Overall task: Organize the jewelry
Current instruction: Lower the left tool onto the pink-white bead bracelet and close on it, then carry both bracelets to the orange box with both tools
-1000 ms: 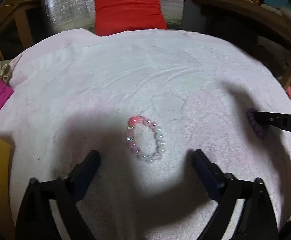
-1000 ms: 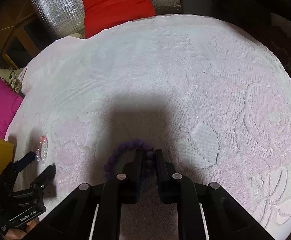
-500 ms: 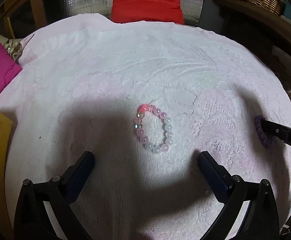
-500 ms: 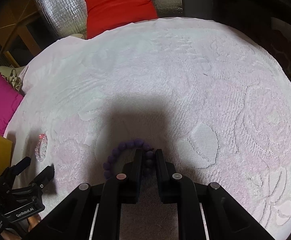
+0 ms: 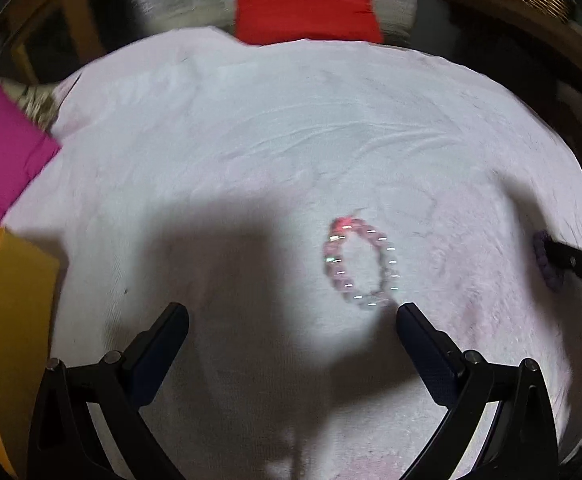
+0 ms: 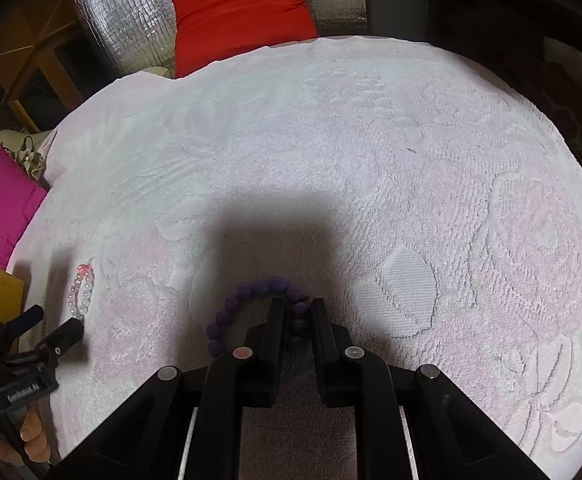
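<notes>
The right claw [image 6: 297, 312] is clenching one side of a dark purple beaded bracelet [image 6: 247, 300], which is arcing out to its left over the pale pink embossed towel [image 6: 371, 152] covering the round bench. The left claw [image 5: 291, 320] is gaping wide, released, with a pink and clear glass-bead bracelet [image 5: 361, 264] lying flat just beyond its right fingertip.
</notes>
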A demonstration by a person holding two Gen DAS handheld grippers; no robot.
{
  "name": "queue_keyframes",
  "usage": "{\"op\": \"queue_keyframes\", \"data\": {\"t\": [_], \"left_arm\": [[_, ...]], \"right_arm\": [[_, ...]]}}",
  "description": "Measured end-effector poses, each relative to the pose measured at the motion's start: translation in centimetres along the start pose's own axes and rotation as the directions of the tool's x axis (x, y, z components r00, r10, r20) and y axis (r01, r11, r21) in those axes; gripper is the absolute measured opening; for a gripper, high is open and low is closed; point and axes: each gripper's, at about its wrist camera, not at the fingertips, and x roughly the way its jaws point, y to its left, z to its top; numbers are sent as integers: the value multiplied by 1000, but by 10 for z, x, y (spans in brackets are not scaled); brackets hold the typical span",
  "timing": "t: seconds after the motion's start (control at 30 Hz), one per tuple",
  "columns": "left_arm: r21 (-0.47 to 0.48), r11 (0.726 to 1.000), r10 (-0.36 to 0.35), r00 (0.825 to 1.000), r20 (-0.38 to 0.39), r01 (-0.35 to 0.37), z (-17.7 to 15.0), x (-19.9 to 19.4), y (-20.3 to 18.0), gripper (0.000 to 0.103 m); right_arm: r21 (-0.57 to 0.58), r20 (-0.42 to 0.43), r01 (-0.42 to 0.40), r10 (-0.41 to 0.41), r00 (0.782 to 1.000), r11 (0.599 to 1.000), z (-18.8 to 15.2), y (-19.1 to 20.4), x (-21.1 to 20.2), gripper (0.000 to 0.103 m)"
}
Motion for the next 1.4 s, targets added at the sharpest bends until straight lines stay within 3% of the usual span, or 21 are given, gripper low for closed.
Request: {"op": "queue_keyframes", "data": {"t": [0.17,0.27,0.4,0.57,0.7,0.8,0.97,1.2,1.4], "left_arm": [[7,1000,-30,999,28,29,8,1,-8,103],[13,1000,7,1000,30,-7,17,12,-10,100],[-5,996,-85,996,38,85,18,15,-8,69],[59,995,-90,993,79,86,16,10,-19,27],[71,992,-108,990,93,101,15,4,-19,9],[59,985,-170,979,109,165,14,-6,-13,8],[84,977,-205,966,155,194,14,-23,-10,8],[94,969,-242,952,185,228,12,-48,-3,8],[63,968,-251,946,206,243,3,-65,12,8]], "right_arm": [[-3,9,7,-7,1000,1000,-3,2,-1,16],[2,11,11,-11,1000,1000,-4,4,-1,16],[0,12,15,-15,1000,1000,-5,6,-2,16],[-3,9,19,-19,1000,1000,-5,6,-4,16],[-29,14,43,-43,999,999,-7,10,-7,15],[-15,12,43,-42,999,999,-6,9,-8,11],[33,11,46,-46,999,998,-6,-4,-12,11],[74,52,25,-29,998,997,-1,-9,-27,11],[59,97,-19,13,995,998,1,12,-38,11]]}}
